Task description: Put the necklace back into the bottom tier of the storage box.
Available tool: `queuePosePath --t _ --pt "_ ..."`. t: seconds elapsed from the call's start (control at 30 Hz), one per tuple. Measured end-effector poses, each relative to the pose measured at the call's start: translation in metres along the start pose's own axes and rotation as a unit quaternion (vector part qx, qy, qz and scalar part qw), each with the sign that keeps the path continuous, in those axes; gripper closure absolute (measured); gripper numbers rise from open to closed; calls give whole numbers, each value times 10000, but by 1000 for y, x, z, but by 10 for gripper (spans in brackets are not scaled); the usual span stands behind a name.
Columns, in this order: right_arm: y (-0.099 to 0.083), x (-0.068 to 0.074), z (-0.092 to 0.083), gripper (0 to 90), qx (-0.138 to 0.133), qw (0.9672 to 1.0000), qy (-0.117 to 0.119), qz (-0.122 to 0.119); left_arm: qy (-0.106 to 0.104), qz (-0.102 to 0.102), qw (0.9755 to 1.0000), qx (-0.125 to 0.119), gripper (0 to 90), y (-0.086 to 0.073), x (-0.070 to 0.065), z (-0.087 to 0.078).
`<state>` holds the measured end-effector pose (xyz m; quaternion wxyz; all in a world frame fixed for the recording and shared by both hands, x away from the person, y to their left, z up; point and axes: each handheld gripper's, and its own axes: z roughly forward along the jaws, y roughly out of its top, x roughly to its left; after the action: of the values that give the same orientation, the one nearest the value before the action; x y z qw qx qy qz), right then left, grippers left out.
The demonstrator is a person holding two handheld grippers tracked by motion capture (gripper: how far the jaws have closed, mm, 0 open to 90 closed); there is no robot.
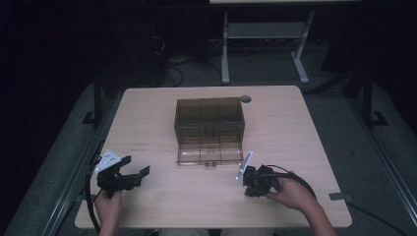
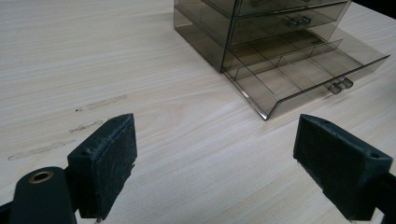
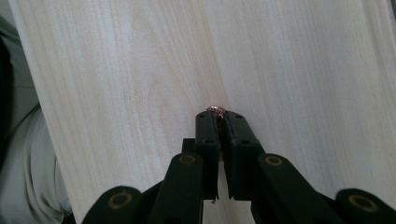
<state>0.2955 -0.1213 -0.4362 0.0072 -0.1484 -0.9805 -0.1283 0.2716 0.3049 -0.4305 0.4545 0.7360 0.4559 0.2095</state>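
Note:
A smoky see-through drawer box stands mid-table, its bottom drawer pulled out towards me. In the left gripper view the box and its open, divided drawer lie ahead to the right. My left gripper is at the table's near left, well apart from the box, open with bare wood between its pads. My right gripper is held low at the near right, in front of the drawer. Its jaws are shut on a small reddish shiny thing that peeks out at the tips.
The pale wooden table has a round cable hole at the back. Faint scuff marks lie on the wood left of my left gripper. A metal desk frame stands on the floor beyond.

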Motion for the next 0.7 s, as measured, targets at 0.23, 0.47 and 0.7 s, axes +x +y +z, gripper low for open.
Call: queuePosePath --t 0.23,0.47,0.7 --pt "0 1 -5 847 -82 10000 -20 3 11 22 10000 22 129 0 1 0" --pt "1 2 -12 847 -150 9999 -43 -36 4 8 10000 4 129 0 0 0" --pt "3 3 -23 846 -271 9996 -65 -81 7 13 10000 23 130 0 0 0"
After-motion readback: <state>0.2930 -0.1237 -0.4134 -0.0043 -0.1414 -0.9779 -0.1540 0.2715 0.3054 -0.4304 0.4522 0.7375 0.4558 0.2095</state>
